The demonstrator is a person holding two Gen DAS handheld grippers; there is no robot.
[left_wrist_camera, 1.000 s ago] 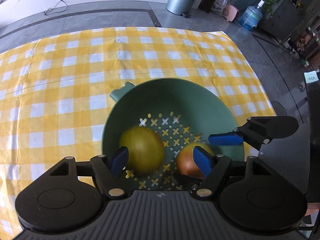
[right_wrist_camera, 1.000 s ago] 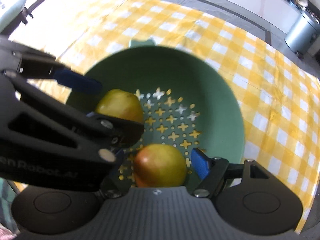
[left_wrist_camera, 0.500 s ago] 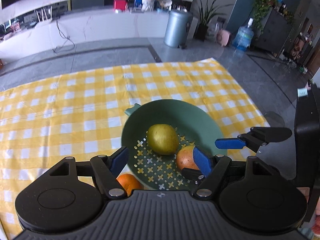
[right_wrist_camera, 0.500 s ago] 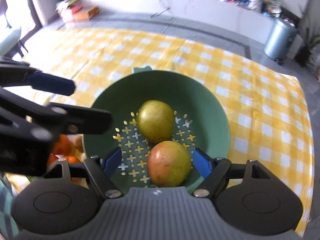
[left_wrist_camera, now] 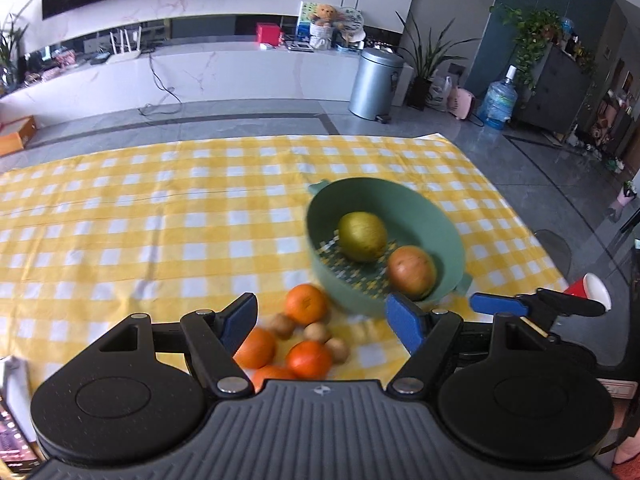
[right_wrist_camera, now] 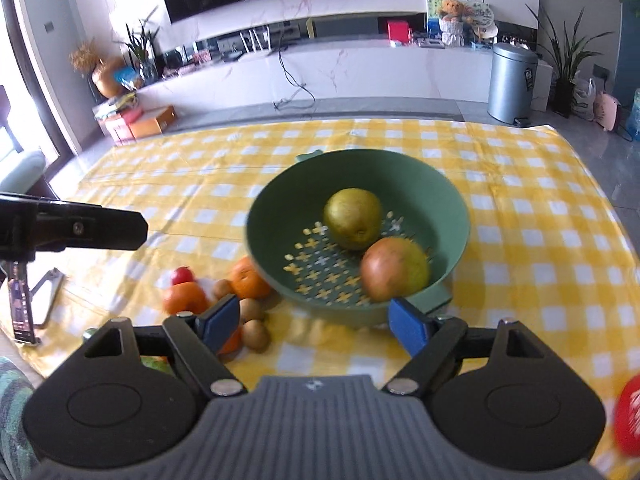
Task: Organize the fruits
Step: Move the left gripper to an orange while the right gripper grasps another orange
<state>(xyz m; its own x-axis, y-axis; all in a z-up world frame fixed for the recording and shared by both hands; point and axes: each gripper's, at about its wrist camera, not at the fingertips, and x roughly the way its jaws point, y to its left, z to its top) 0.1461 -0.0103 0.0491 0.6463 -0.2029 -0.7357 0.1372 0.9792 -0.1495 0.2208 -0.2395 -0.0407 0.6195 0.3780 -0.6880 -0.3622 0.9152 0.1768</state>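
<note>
Bowl: green bowl [right_wrist_camera: 448, 216] with holes in its bottom sits on the yellow checked cloth [left_wrist_camera: 160, 216], ahead of both claws.
In the bowl: a yellow-green fruit [right_wrist_camera: 353, 218] and a red-yellow fruit [right_wrist_camera: 394, 268], touching each other.
Loose fruit: oranges [left_wrist_camera: 306, 303] and small brown fruits [left_wrist_camera: 316, 332] lie in a pile on the cloth, just beside the bowl on its near left side.
Left claw [left_wrist_camera: 320, 322]: spread wide with nothing between its blue pads. The pile shows right between its fingers, so this claw looks nearer to it.
Right claw [right_wrist_camera: 316, 322]: jaws are opening and nothing is in them. The bowl's near edge is in front of it, and the pile is off to its left.
Next move, my guess: reach down and forward for one orange from the pile. The oranges are round, so any grip angle should do.
Hard to see: the near oranges are partly hidden behind the left claw's body. A small red fruit [right_wrist_camera: 182, 275] and something green at the pile's edge are too blurry to name. A red thing [right_wrist_camera: 628, 420] at the right edge is cut off.
</note>
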